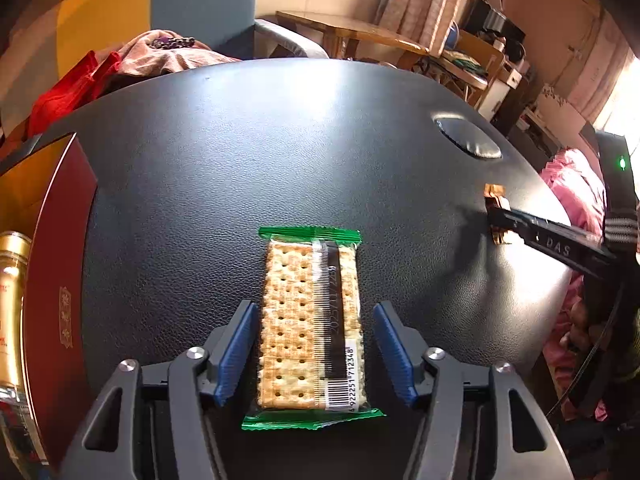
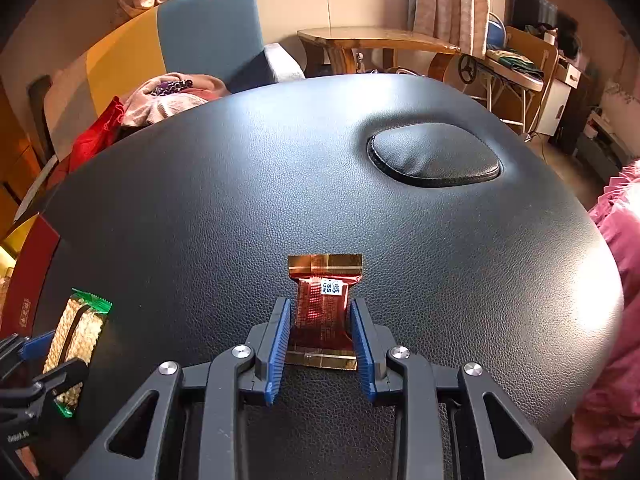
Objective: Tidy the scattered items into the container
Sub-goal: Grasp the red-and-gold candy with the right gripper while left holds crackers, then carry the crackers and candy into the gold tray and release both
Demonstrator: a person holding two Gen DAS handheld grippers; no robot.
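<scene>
A clear cracker packet [image 1: 310, 328] with green ends lies flat on the black leather table [image 1: 240, 168]. My left gripper [image 1: 315, 306] is open astride it; the left pad is close to the packet's edge and the right pad stands a little off. In the right wrist view a small red snack packet [image 2: 322, 312] with gold ends lies between the blue pads of my right gripper [image 2: 321, 302], which press on both its sides. The red container [image 1: 60, 280] sits at the table's left edge, with a gold-capped bottle [image 1: 12, 280] inside it.
An oval padded insert [image 2: 434, 156] is set into the table at the far right. Red and pink cloths [image 1: 132, 64] lie on a chair beyond the far-left edge. Pink fabric [image 2: 616, 280] hangs along the right edge. The cracker packet [image 2: 78, 332] and left gripper [image 2: 36, 364] show at lower left.
</scene>
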